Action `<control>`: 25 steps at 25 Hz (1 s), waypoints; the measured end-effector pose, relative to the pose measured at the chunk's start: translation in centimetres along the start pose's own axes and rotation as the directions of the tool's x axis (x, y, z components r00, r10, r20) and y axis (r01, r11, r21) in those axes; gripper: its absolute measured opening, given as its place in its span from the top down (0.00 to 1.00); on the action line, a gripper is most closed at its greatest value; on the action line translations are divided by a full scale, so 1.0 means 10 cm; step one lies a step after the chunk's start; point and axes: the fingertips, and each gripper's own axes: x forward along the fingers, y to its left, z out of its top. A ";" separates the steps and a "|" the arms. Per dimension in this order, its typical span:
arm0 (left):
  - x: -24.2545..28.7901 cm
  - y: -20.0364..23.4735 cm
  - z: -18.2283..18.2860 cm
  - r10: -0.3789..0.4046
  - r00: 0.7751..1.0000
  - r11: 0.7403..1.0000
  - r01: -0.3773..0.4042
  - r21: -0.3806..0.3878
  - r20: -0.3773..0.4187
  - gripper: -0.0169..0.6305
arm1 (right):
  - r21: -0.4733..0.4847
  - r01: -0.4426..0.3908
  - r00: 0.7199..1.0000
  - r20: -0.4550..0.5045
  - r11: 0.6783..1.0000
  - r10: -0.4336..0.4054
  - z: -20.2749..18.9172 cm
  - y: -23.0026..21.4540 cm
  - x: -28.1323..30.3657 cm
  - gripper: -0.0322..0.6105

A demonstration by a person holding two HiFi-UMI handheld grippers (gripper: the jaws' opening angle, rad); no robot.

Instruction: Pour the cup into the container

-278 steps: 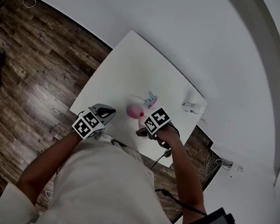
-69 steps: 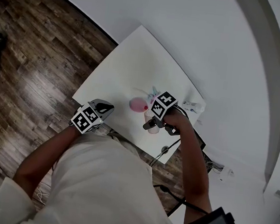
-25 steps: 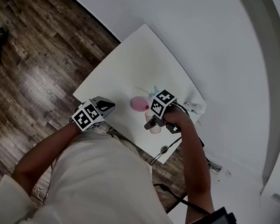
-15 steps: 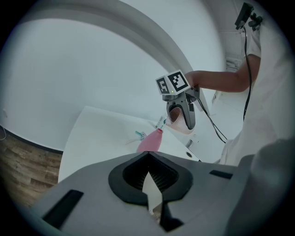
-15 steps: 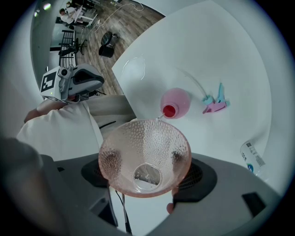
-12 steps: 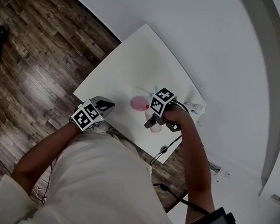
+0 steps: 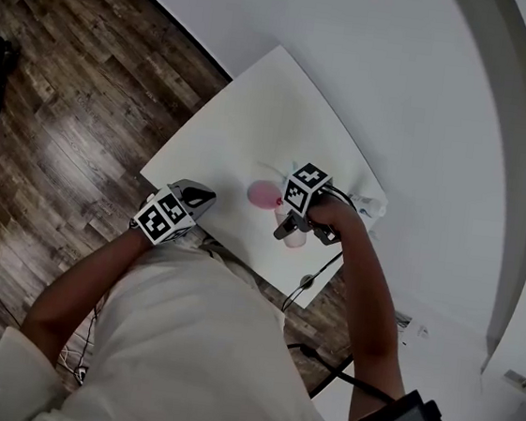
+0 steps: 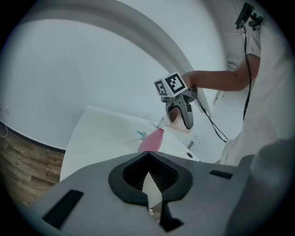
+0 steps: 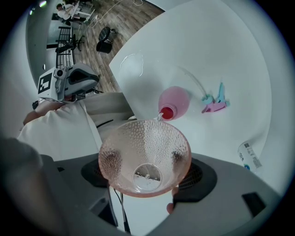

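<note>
Right hand-held gripper (image 9: 144,162) is clamped on the cup (image 9: 138,133), one pad on either side of its dimpled pink wall, and the cup is tipped right over so its mouth faces back along the jaws. Looking down inside, the base is nearly bare, just a few droplets clinging there. The rim's low lip hangs just above the red mouth of the container (image 9: 175,100), with a small bead of liquid at that lip. The container is a pink, rounded thing lying on the white bench (image 7: 245,118), toward the near right part; whether the pink is wall or contents I can't tell. Left hand-held gripper (image 8: 150,184) has its jaws together with nothing between them, and it hangs at the near left edge of the bench, well apart from the pour. A wide stretch of bare bench runs far and left of the container. On the tighter right side, a teal-and-pink clip (image 9: 214,105) lies just beside the container and a small bottle (image 9: 249,156) lies at the right edge. Wood floor (image 7: 58,106) lies beyond the left edge.
</note>
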 end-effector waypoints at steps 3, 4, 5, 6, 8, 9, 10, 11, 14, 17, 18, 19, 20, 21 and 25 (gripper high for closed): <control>0.00 0.01 -0.02 0.002 1.000 1.000 -0.002 -0.002 -0.001 0.96 | 0.000 0.003 1.000 -0.012 1.000 -0.003 0.00 -0.02 0.02 0.35; 0.01 0.01 -0.02 0.002 1.000 1.000 -0.002 -0.003 -0.001 0.96 | 0.000 0.004 1.000 -0.017 1.000 -0.004 0.00 -0.03 0.02 0.35; 0.01 0.02 -0.02 0.002 1.000 1.000 -0.002 -0.003 0.000 0.96 | 0.000 0.006 1.000 -0.021 1.000 -0.006 0.00 -0.04 0.03 0.35; 0.01 0.02 -0.03 0.002 1.000 1.000 -0.002 -0.003 0.002 0.96 | -0.001 0.008 1.000 -0.026 1.000 -0.008 0.00 -0.04 0.03 0.35; 0.00 0.02 -0.03 0.003 1.000 1.000 -0.003 -0.004 0.004 0.96 | -0.004 0.011 0.999 -0.035 1.000 -0.011 0.00 -0.04 0.03 0.35; -0.01 0.02 -0.03 0.003 1.000 1.000 -0.003 -0.004 0.004 0.96 | -0.005 0.012 0.999 -0.040 1.000 -0.012 -0.01 -0.03 0.02 0.35; -0.01 0.02 -0.03 0.004 1.000 1.000 -0.004 -0.004 0.003 0.96 | -0.005 0.013 0.999 -0.044 1.000 -0.013 -0.01 -0.03 0.03 0.35; -0.01 0.02 -0.03 0.004 1.000 1.000 -0.004 -0.004 0.003 0.96 | -0.005 0.013 0.999 -0.047 1.000 -0.013 -0.01 -0.03 0.03 0.35; 0.00 0.01 -0.04 0.003 1.000 1.000 -0.003 -0.003 0.003 0.96 | -0.004 0.015 0.998 -0.057 1.000 -0.015 -0.02 -0.05 0.04 0.35; -0.03 0.01 -0.03 0.002 1.000 1.000 -0.002 -0.003 0.003 0.96 | -0.011 0.017 0.998 -0.068 1.000 -0.017 -0.02 -0.03 0.02 0.35; -0.03 0.01 -0.02 0.002 1.000 1.000 -0.002 -0.003 0.002 0.96 | -0.013 0.017 0.997 -0.072 1.000 -0.018 -0.02 -0.02 0.02 0.35; -0.04 0.01 -0.02 0.002 1.000 1.000 -0.002 -0.003 0.003 0.96 | -0.014 0.017 0.997 -0.076 1.000 -0.018 -0.02 -0.02 0.02 0.35; -0.03 0.01 -0.03 0.003 1.000 1.000 -0.003 -0.003 0.004 0.96 | -0.014 0.018 0.997 -0.079 1.000 -0.019 -0.02 -0.02 0.02 0.35; -0.03 0.01 -0.03 0.004 1.000 1.000 -0.004 -0.002 0.004 0.96 | -0.015 0.018 0.996 -0.082 1.000 -0.019 -0.02 -0.02 0.03 0.35; -0.04 0.00 -0.05 0.004 1.000 1.000 -0.004 -0.003 0.005 0.96 | -0.023 0.022 0.995 -0.096 0.999 -0.024 -0.02 -0.01 0.05 0.35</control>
